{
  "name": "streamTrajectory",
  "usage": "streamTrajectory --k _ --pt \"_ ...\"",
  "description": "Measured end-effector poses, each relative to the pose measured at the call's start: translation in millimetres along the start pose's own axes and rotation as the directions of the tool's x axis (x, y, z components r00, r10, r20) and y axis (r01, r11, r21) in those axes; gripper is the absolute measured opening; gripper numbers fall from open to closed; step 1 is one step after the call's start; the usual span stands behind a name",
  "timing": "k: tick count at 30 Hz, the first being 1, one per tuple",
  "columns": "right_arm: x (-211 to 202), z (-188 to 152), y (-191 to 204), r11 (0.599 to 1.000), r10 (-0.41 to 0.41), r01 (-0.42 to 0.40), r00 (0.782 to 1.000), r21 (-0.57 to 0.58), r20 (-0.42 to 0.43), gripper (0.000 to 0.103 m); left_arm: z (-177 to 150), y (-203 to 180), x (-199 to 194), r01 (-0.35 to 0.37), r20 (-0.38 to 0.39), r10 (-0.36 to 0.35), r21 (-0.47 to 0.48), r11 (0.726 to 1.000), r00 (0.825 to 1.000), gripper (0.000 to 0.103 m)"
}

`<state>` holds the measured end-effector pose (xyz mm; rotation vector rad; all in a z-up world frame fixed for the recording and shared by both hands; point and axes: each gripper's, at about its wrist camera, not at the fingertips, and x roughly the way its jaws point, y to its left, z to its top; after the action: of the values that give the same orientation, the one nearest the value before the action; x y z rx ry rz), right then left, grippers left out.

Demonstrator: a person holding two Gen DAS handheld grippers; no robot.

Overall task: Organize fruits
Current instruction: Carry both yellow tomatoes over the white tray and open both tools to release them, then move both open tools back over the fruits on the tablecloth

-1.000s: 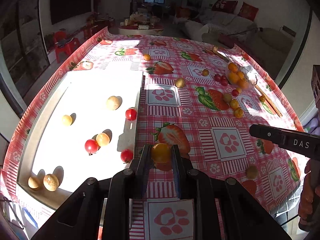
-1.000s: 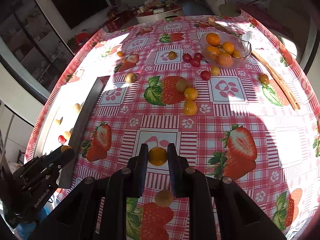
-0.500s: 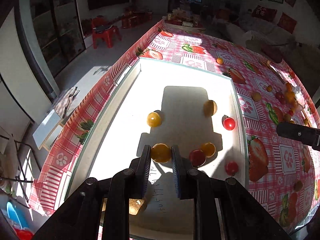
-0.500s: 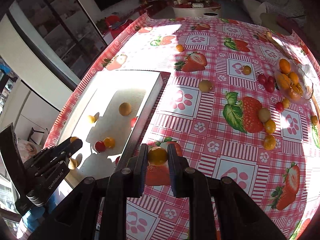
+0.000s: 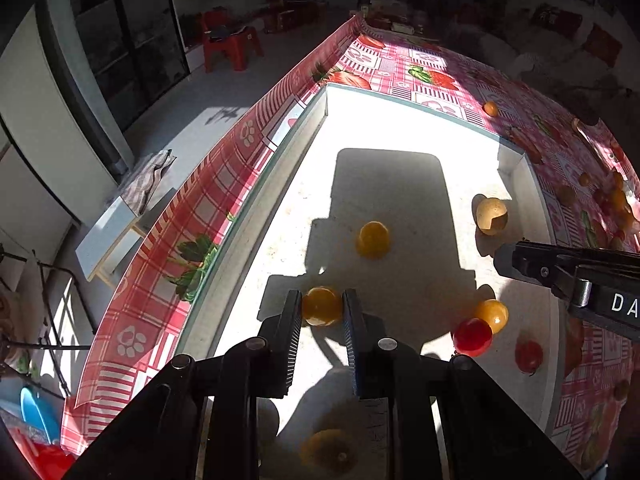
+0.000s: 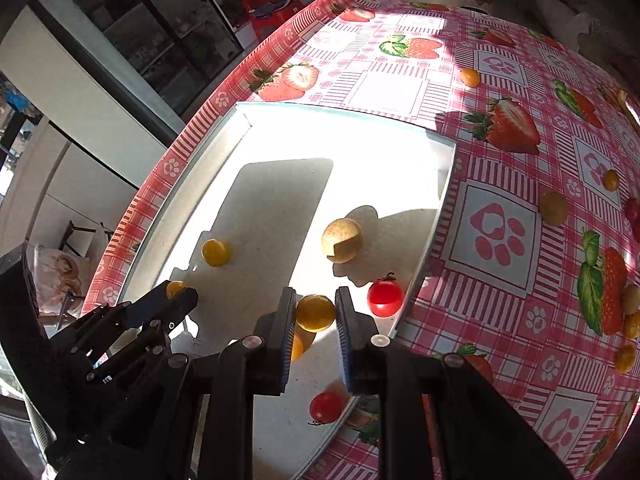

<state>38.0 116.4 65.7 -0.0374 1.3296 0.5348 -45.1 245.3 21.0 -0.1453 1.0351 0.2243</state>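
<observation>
A yellow-orange fruit sits clamped between the two fingers of the left gripper, held over the white tray near its left wall. Just ahead of that gripper a loose yellow fruit lies on the tray floor, and off to its right sit a red tomato touching a small orange fruit, with another red tomato beyond them and a tan fruit farther ahead on the right. The right gripper likewise grips a second yellow-orange fruit between its fingers, above the tray's right half; a stemmed tomato lies just to its right by the tray wall. More fruits are scattered on the strawberry-print tablecloth well to the right.
</observation>
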Motion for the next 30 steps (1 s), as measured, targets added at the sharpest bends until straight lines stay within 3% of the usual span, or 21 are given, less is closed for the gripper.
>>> streamTrajectory --k 9,12,14,21,23,24,26,30 --pt "21.4 3.9 12.2 0.995 -0.075 0.073 0.997 -0.069 -0.024 0.022 1.4 -7.2 2.1 -0.036 -0.002 0.036 0.045 0.998 0.999 0.022" --pt "21.2 6.3 14.4 0.995 -0.059 0.056 0.998 -0.078 -0.032 0.033 1.7 -8.7 1.8 -0.045 0.001 0.045 0.06 0.997 0.999 0.022" --pt "18.6 8.6 14.1 0.997 -0.052 0.05 0.998 -0.067 -0.026 0.047 1.7 -8.0 1.6 -0.045 0.001 0.045 0.058 0.997 0.999 0.022" --pt "-10.4 9.0 11.0 0.999 -0.004 0.006 0.999 -0.035 0.043 0.069 0.3 -8.0 0.7 -0.039 0.001 0.04 0.064 0.997 0.999 0.024" --pt "-17.0 8.1 8.5 1.0 -0.001 0.003 0.998 -0.027 0.058 0.071 -0.5 -6.4 -1.1 -0.033 0.009 0.033 0.048 0.998 0.999 0.062" --pt "-20.1 7.3 7.0 1.0 0.0 0.002 0.998 -0.022 0.064 0.071 -1.4 -5.3 -5.0 -0.04 0.036 0.039 0.037 0.999 0.999 0.088" --pt "-26.6 5.1 2.5 1.0 0.002 -0.002 0.997 -0.01 0.074 0.071 -2.0 -5.4 -11.9 -0.041 0.073 0.038 0.039 0.998 0.997 0.088" --pt "-36.1 2.3 -6.8 1.0 0.005 -0.006 0.996 0.017 0.093 0.072 -1.3 -8.3 -13.8 -0.038 0.055 0.036 0.047 0.998 0.998 0.088"
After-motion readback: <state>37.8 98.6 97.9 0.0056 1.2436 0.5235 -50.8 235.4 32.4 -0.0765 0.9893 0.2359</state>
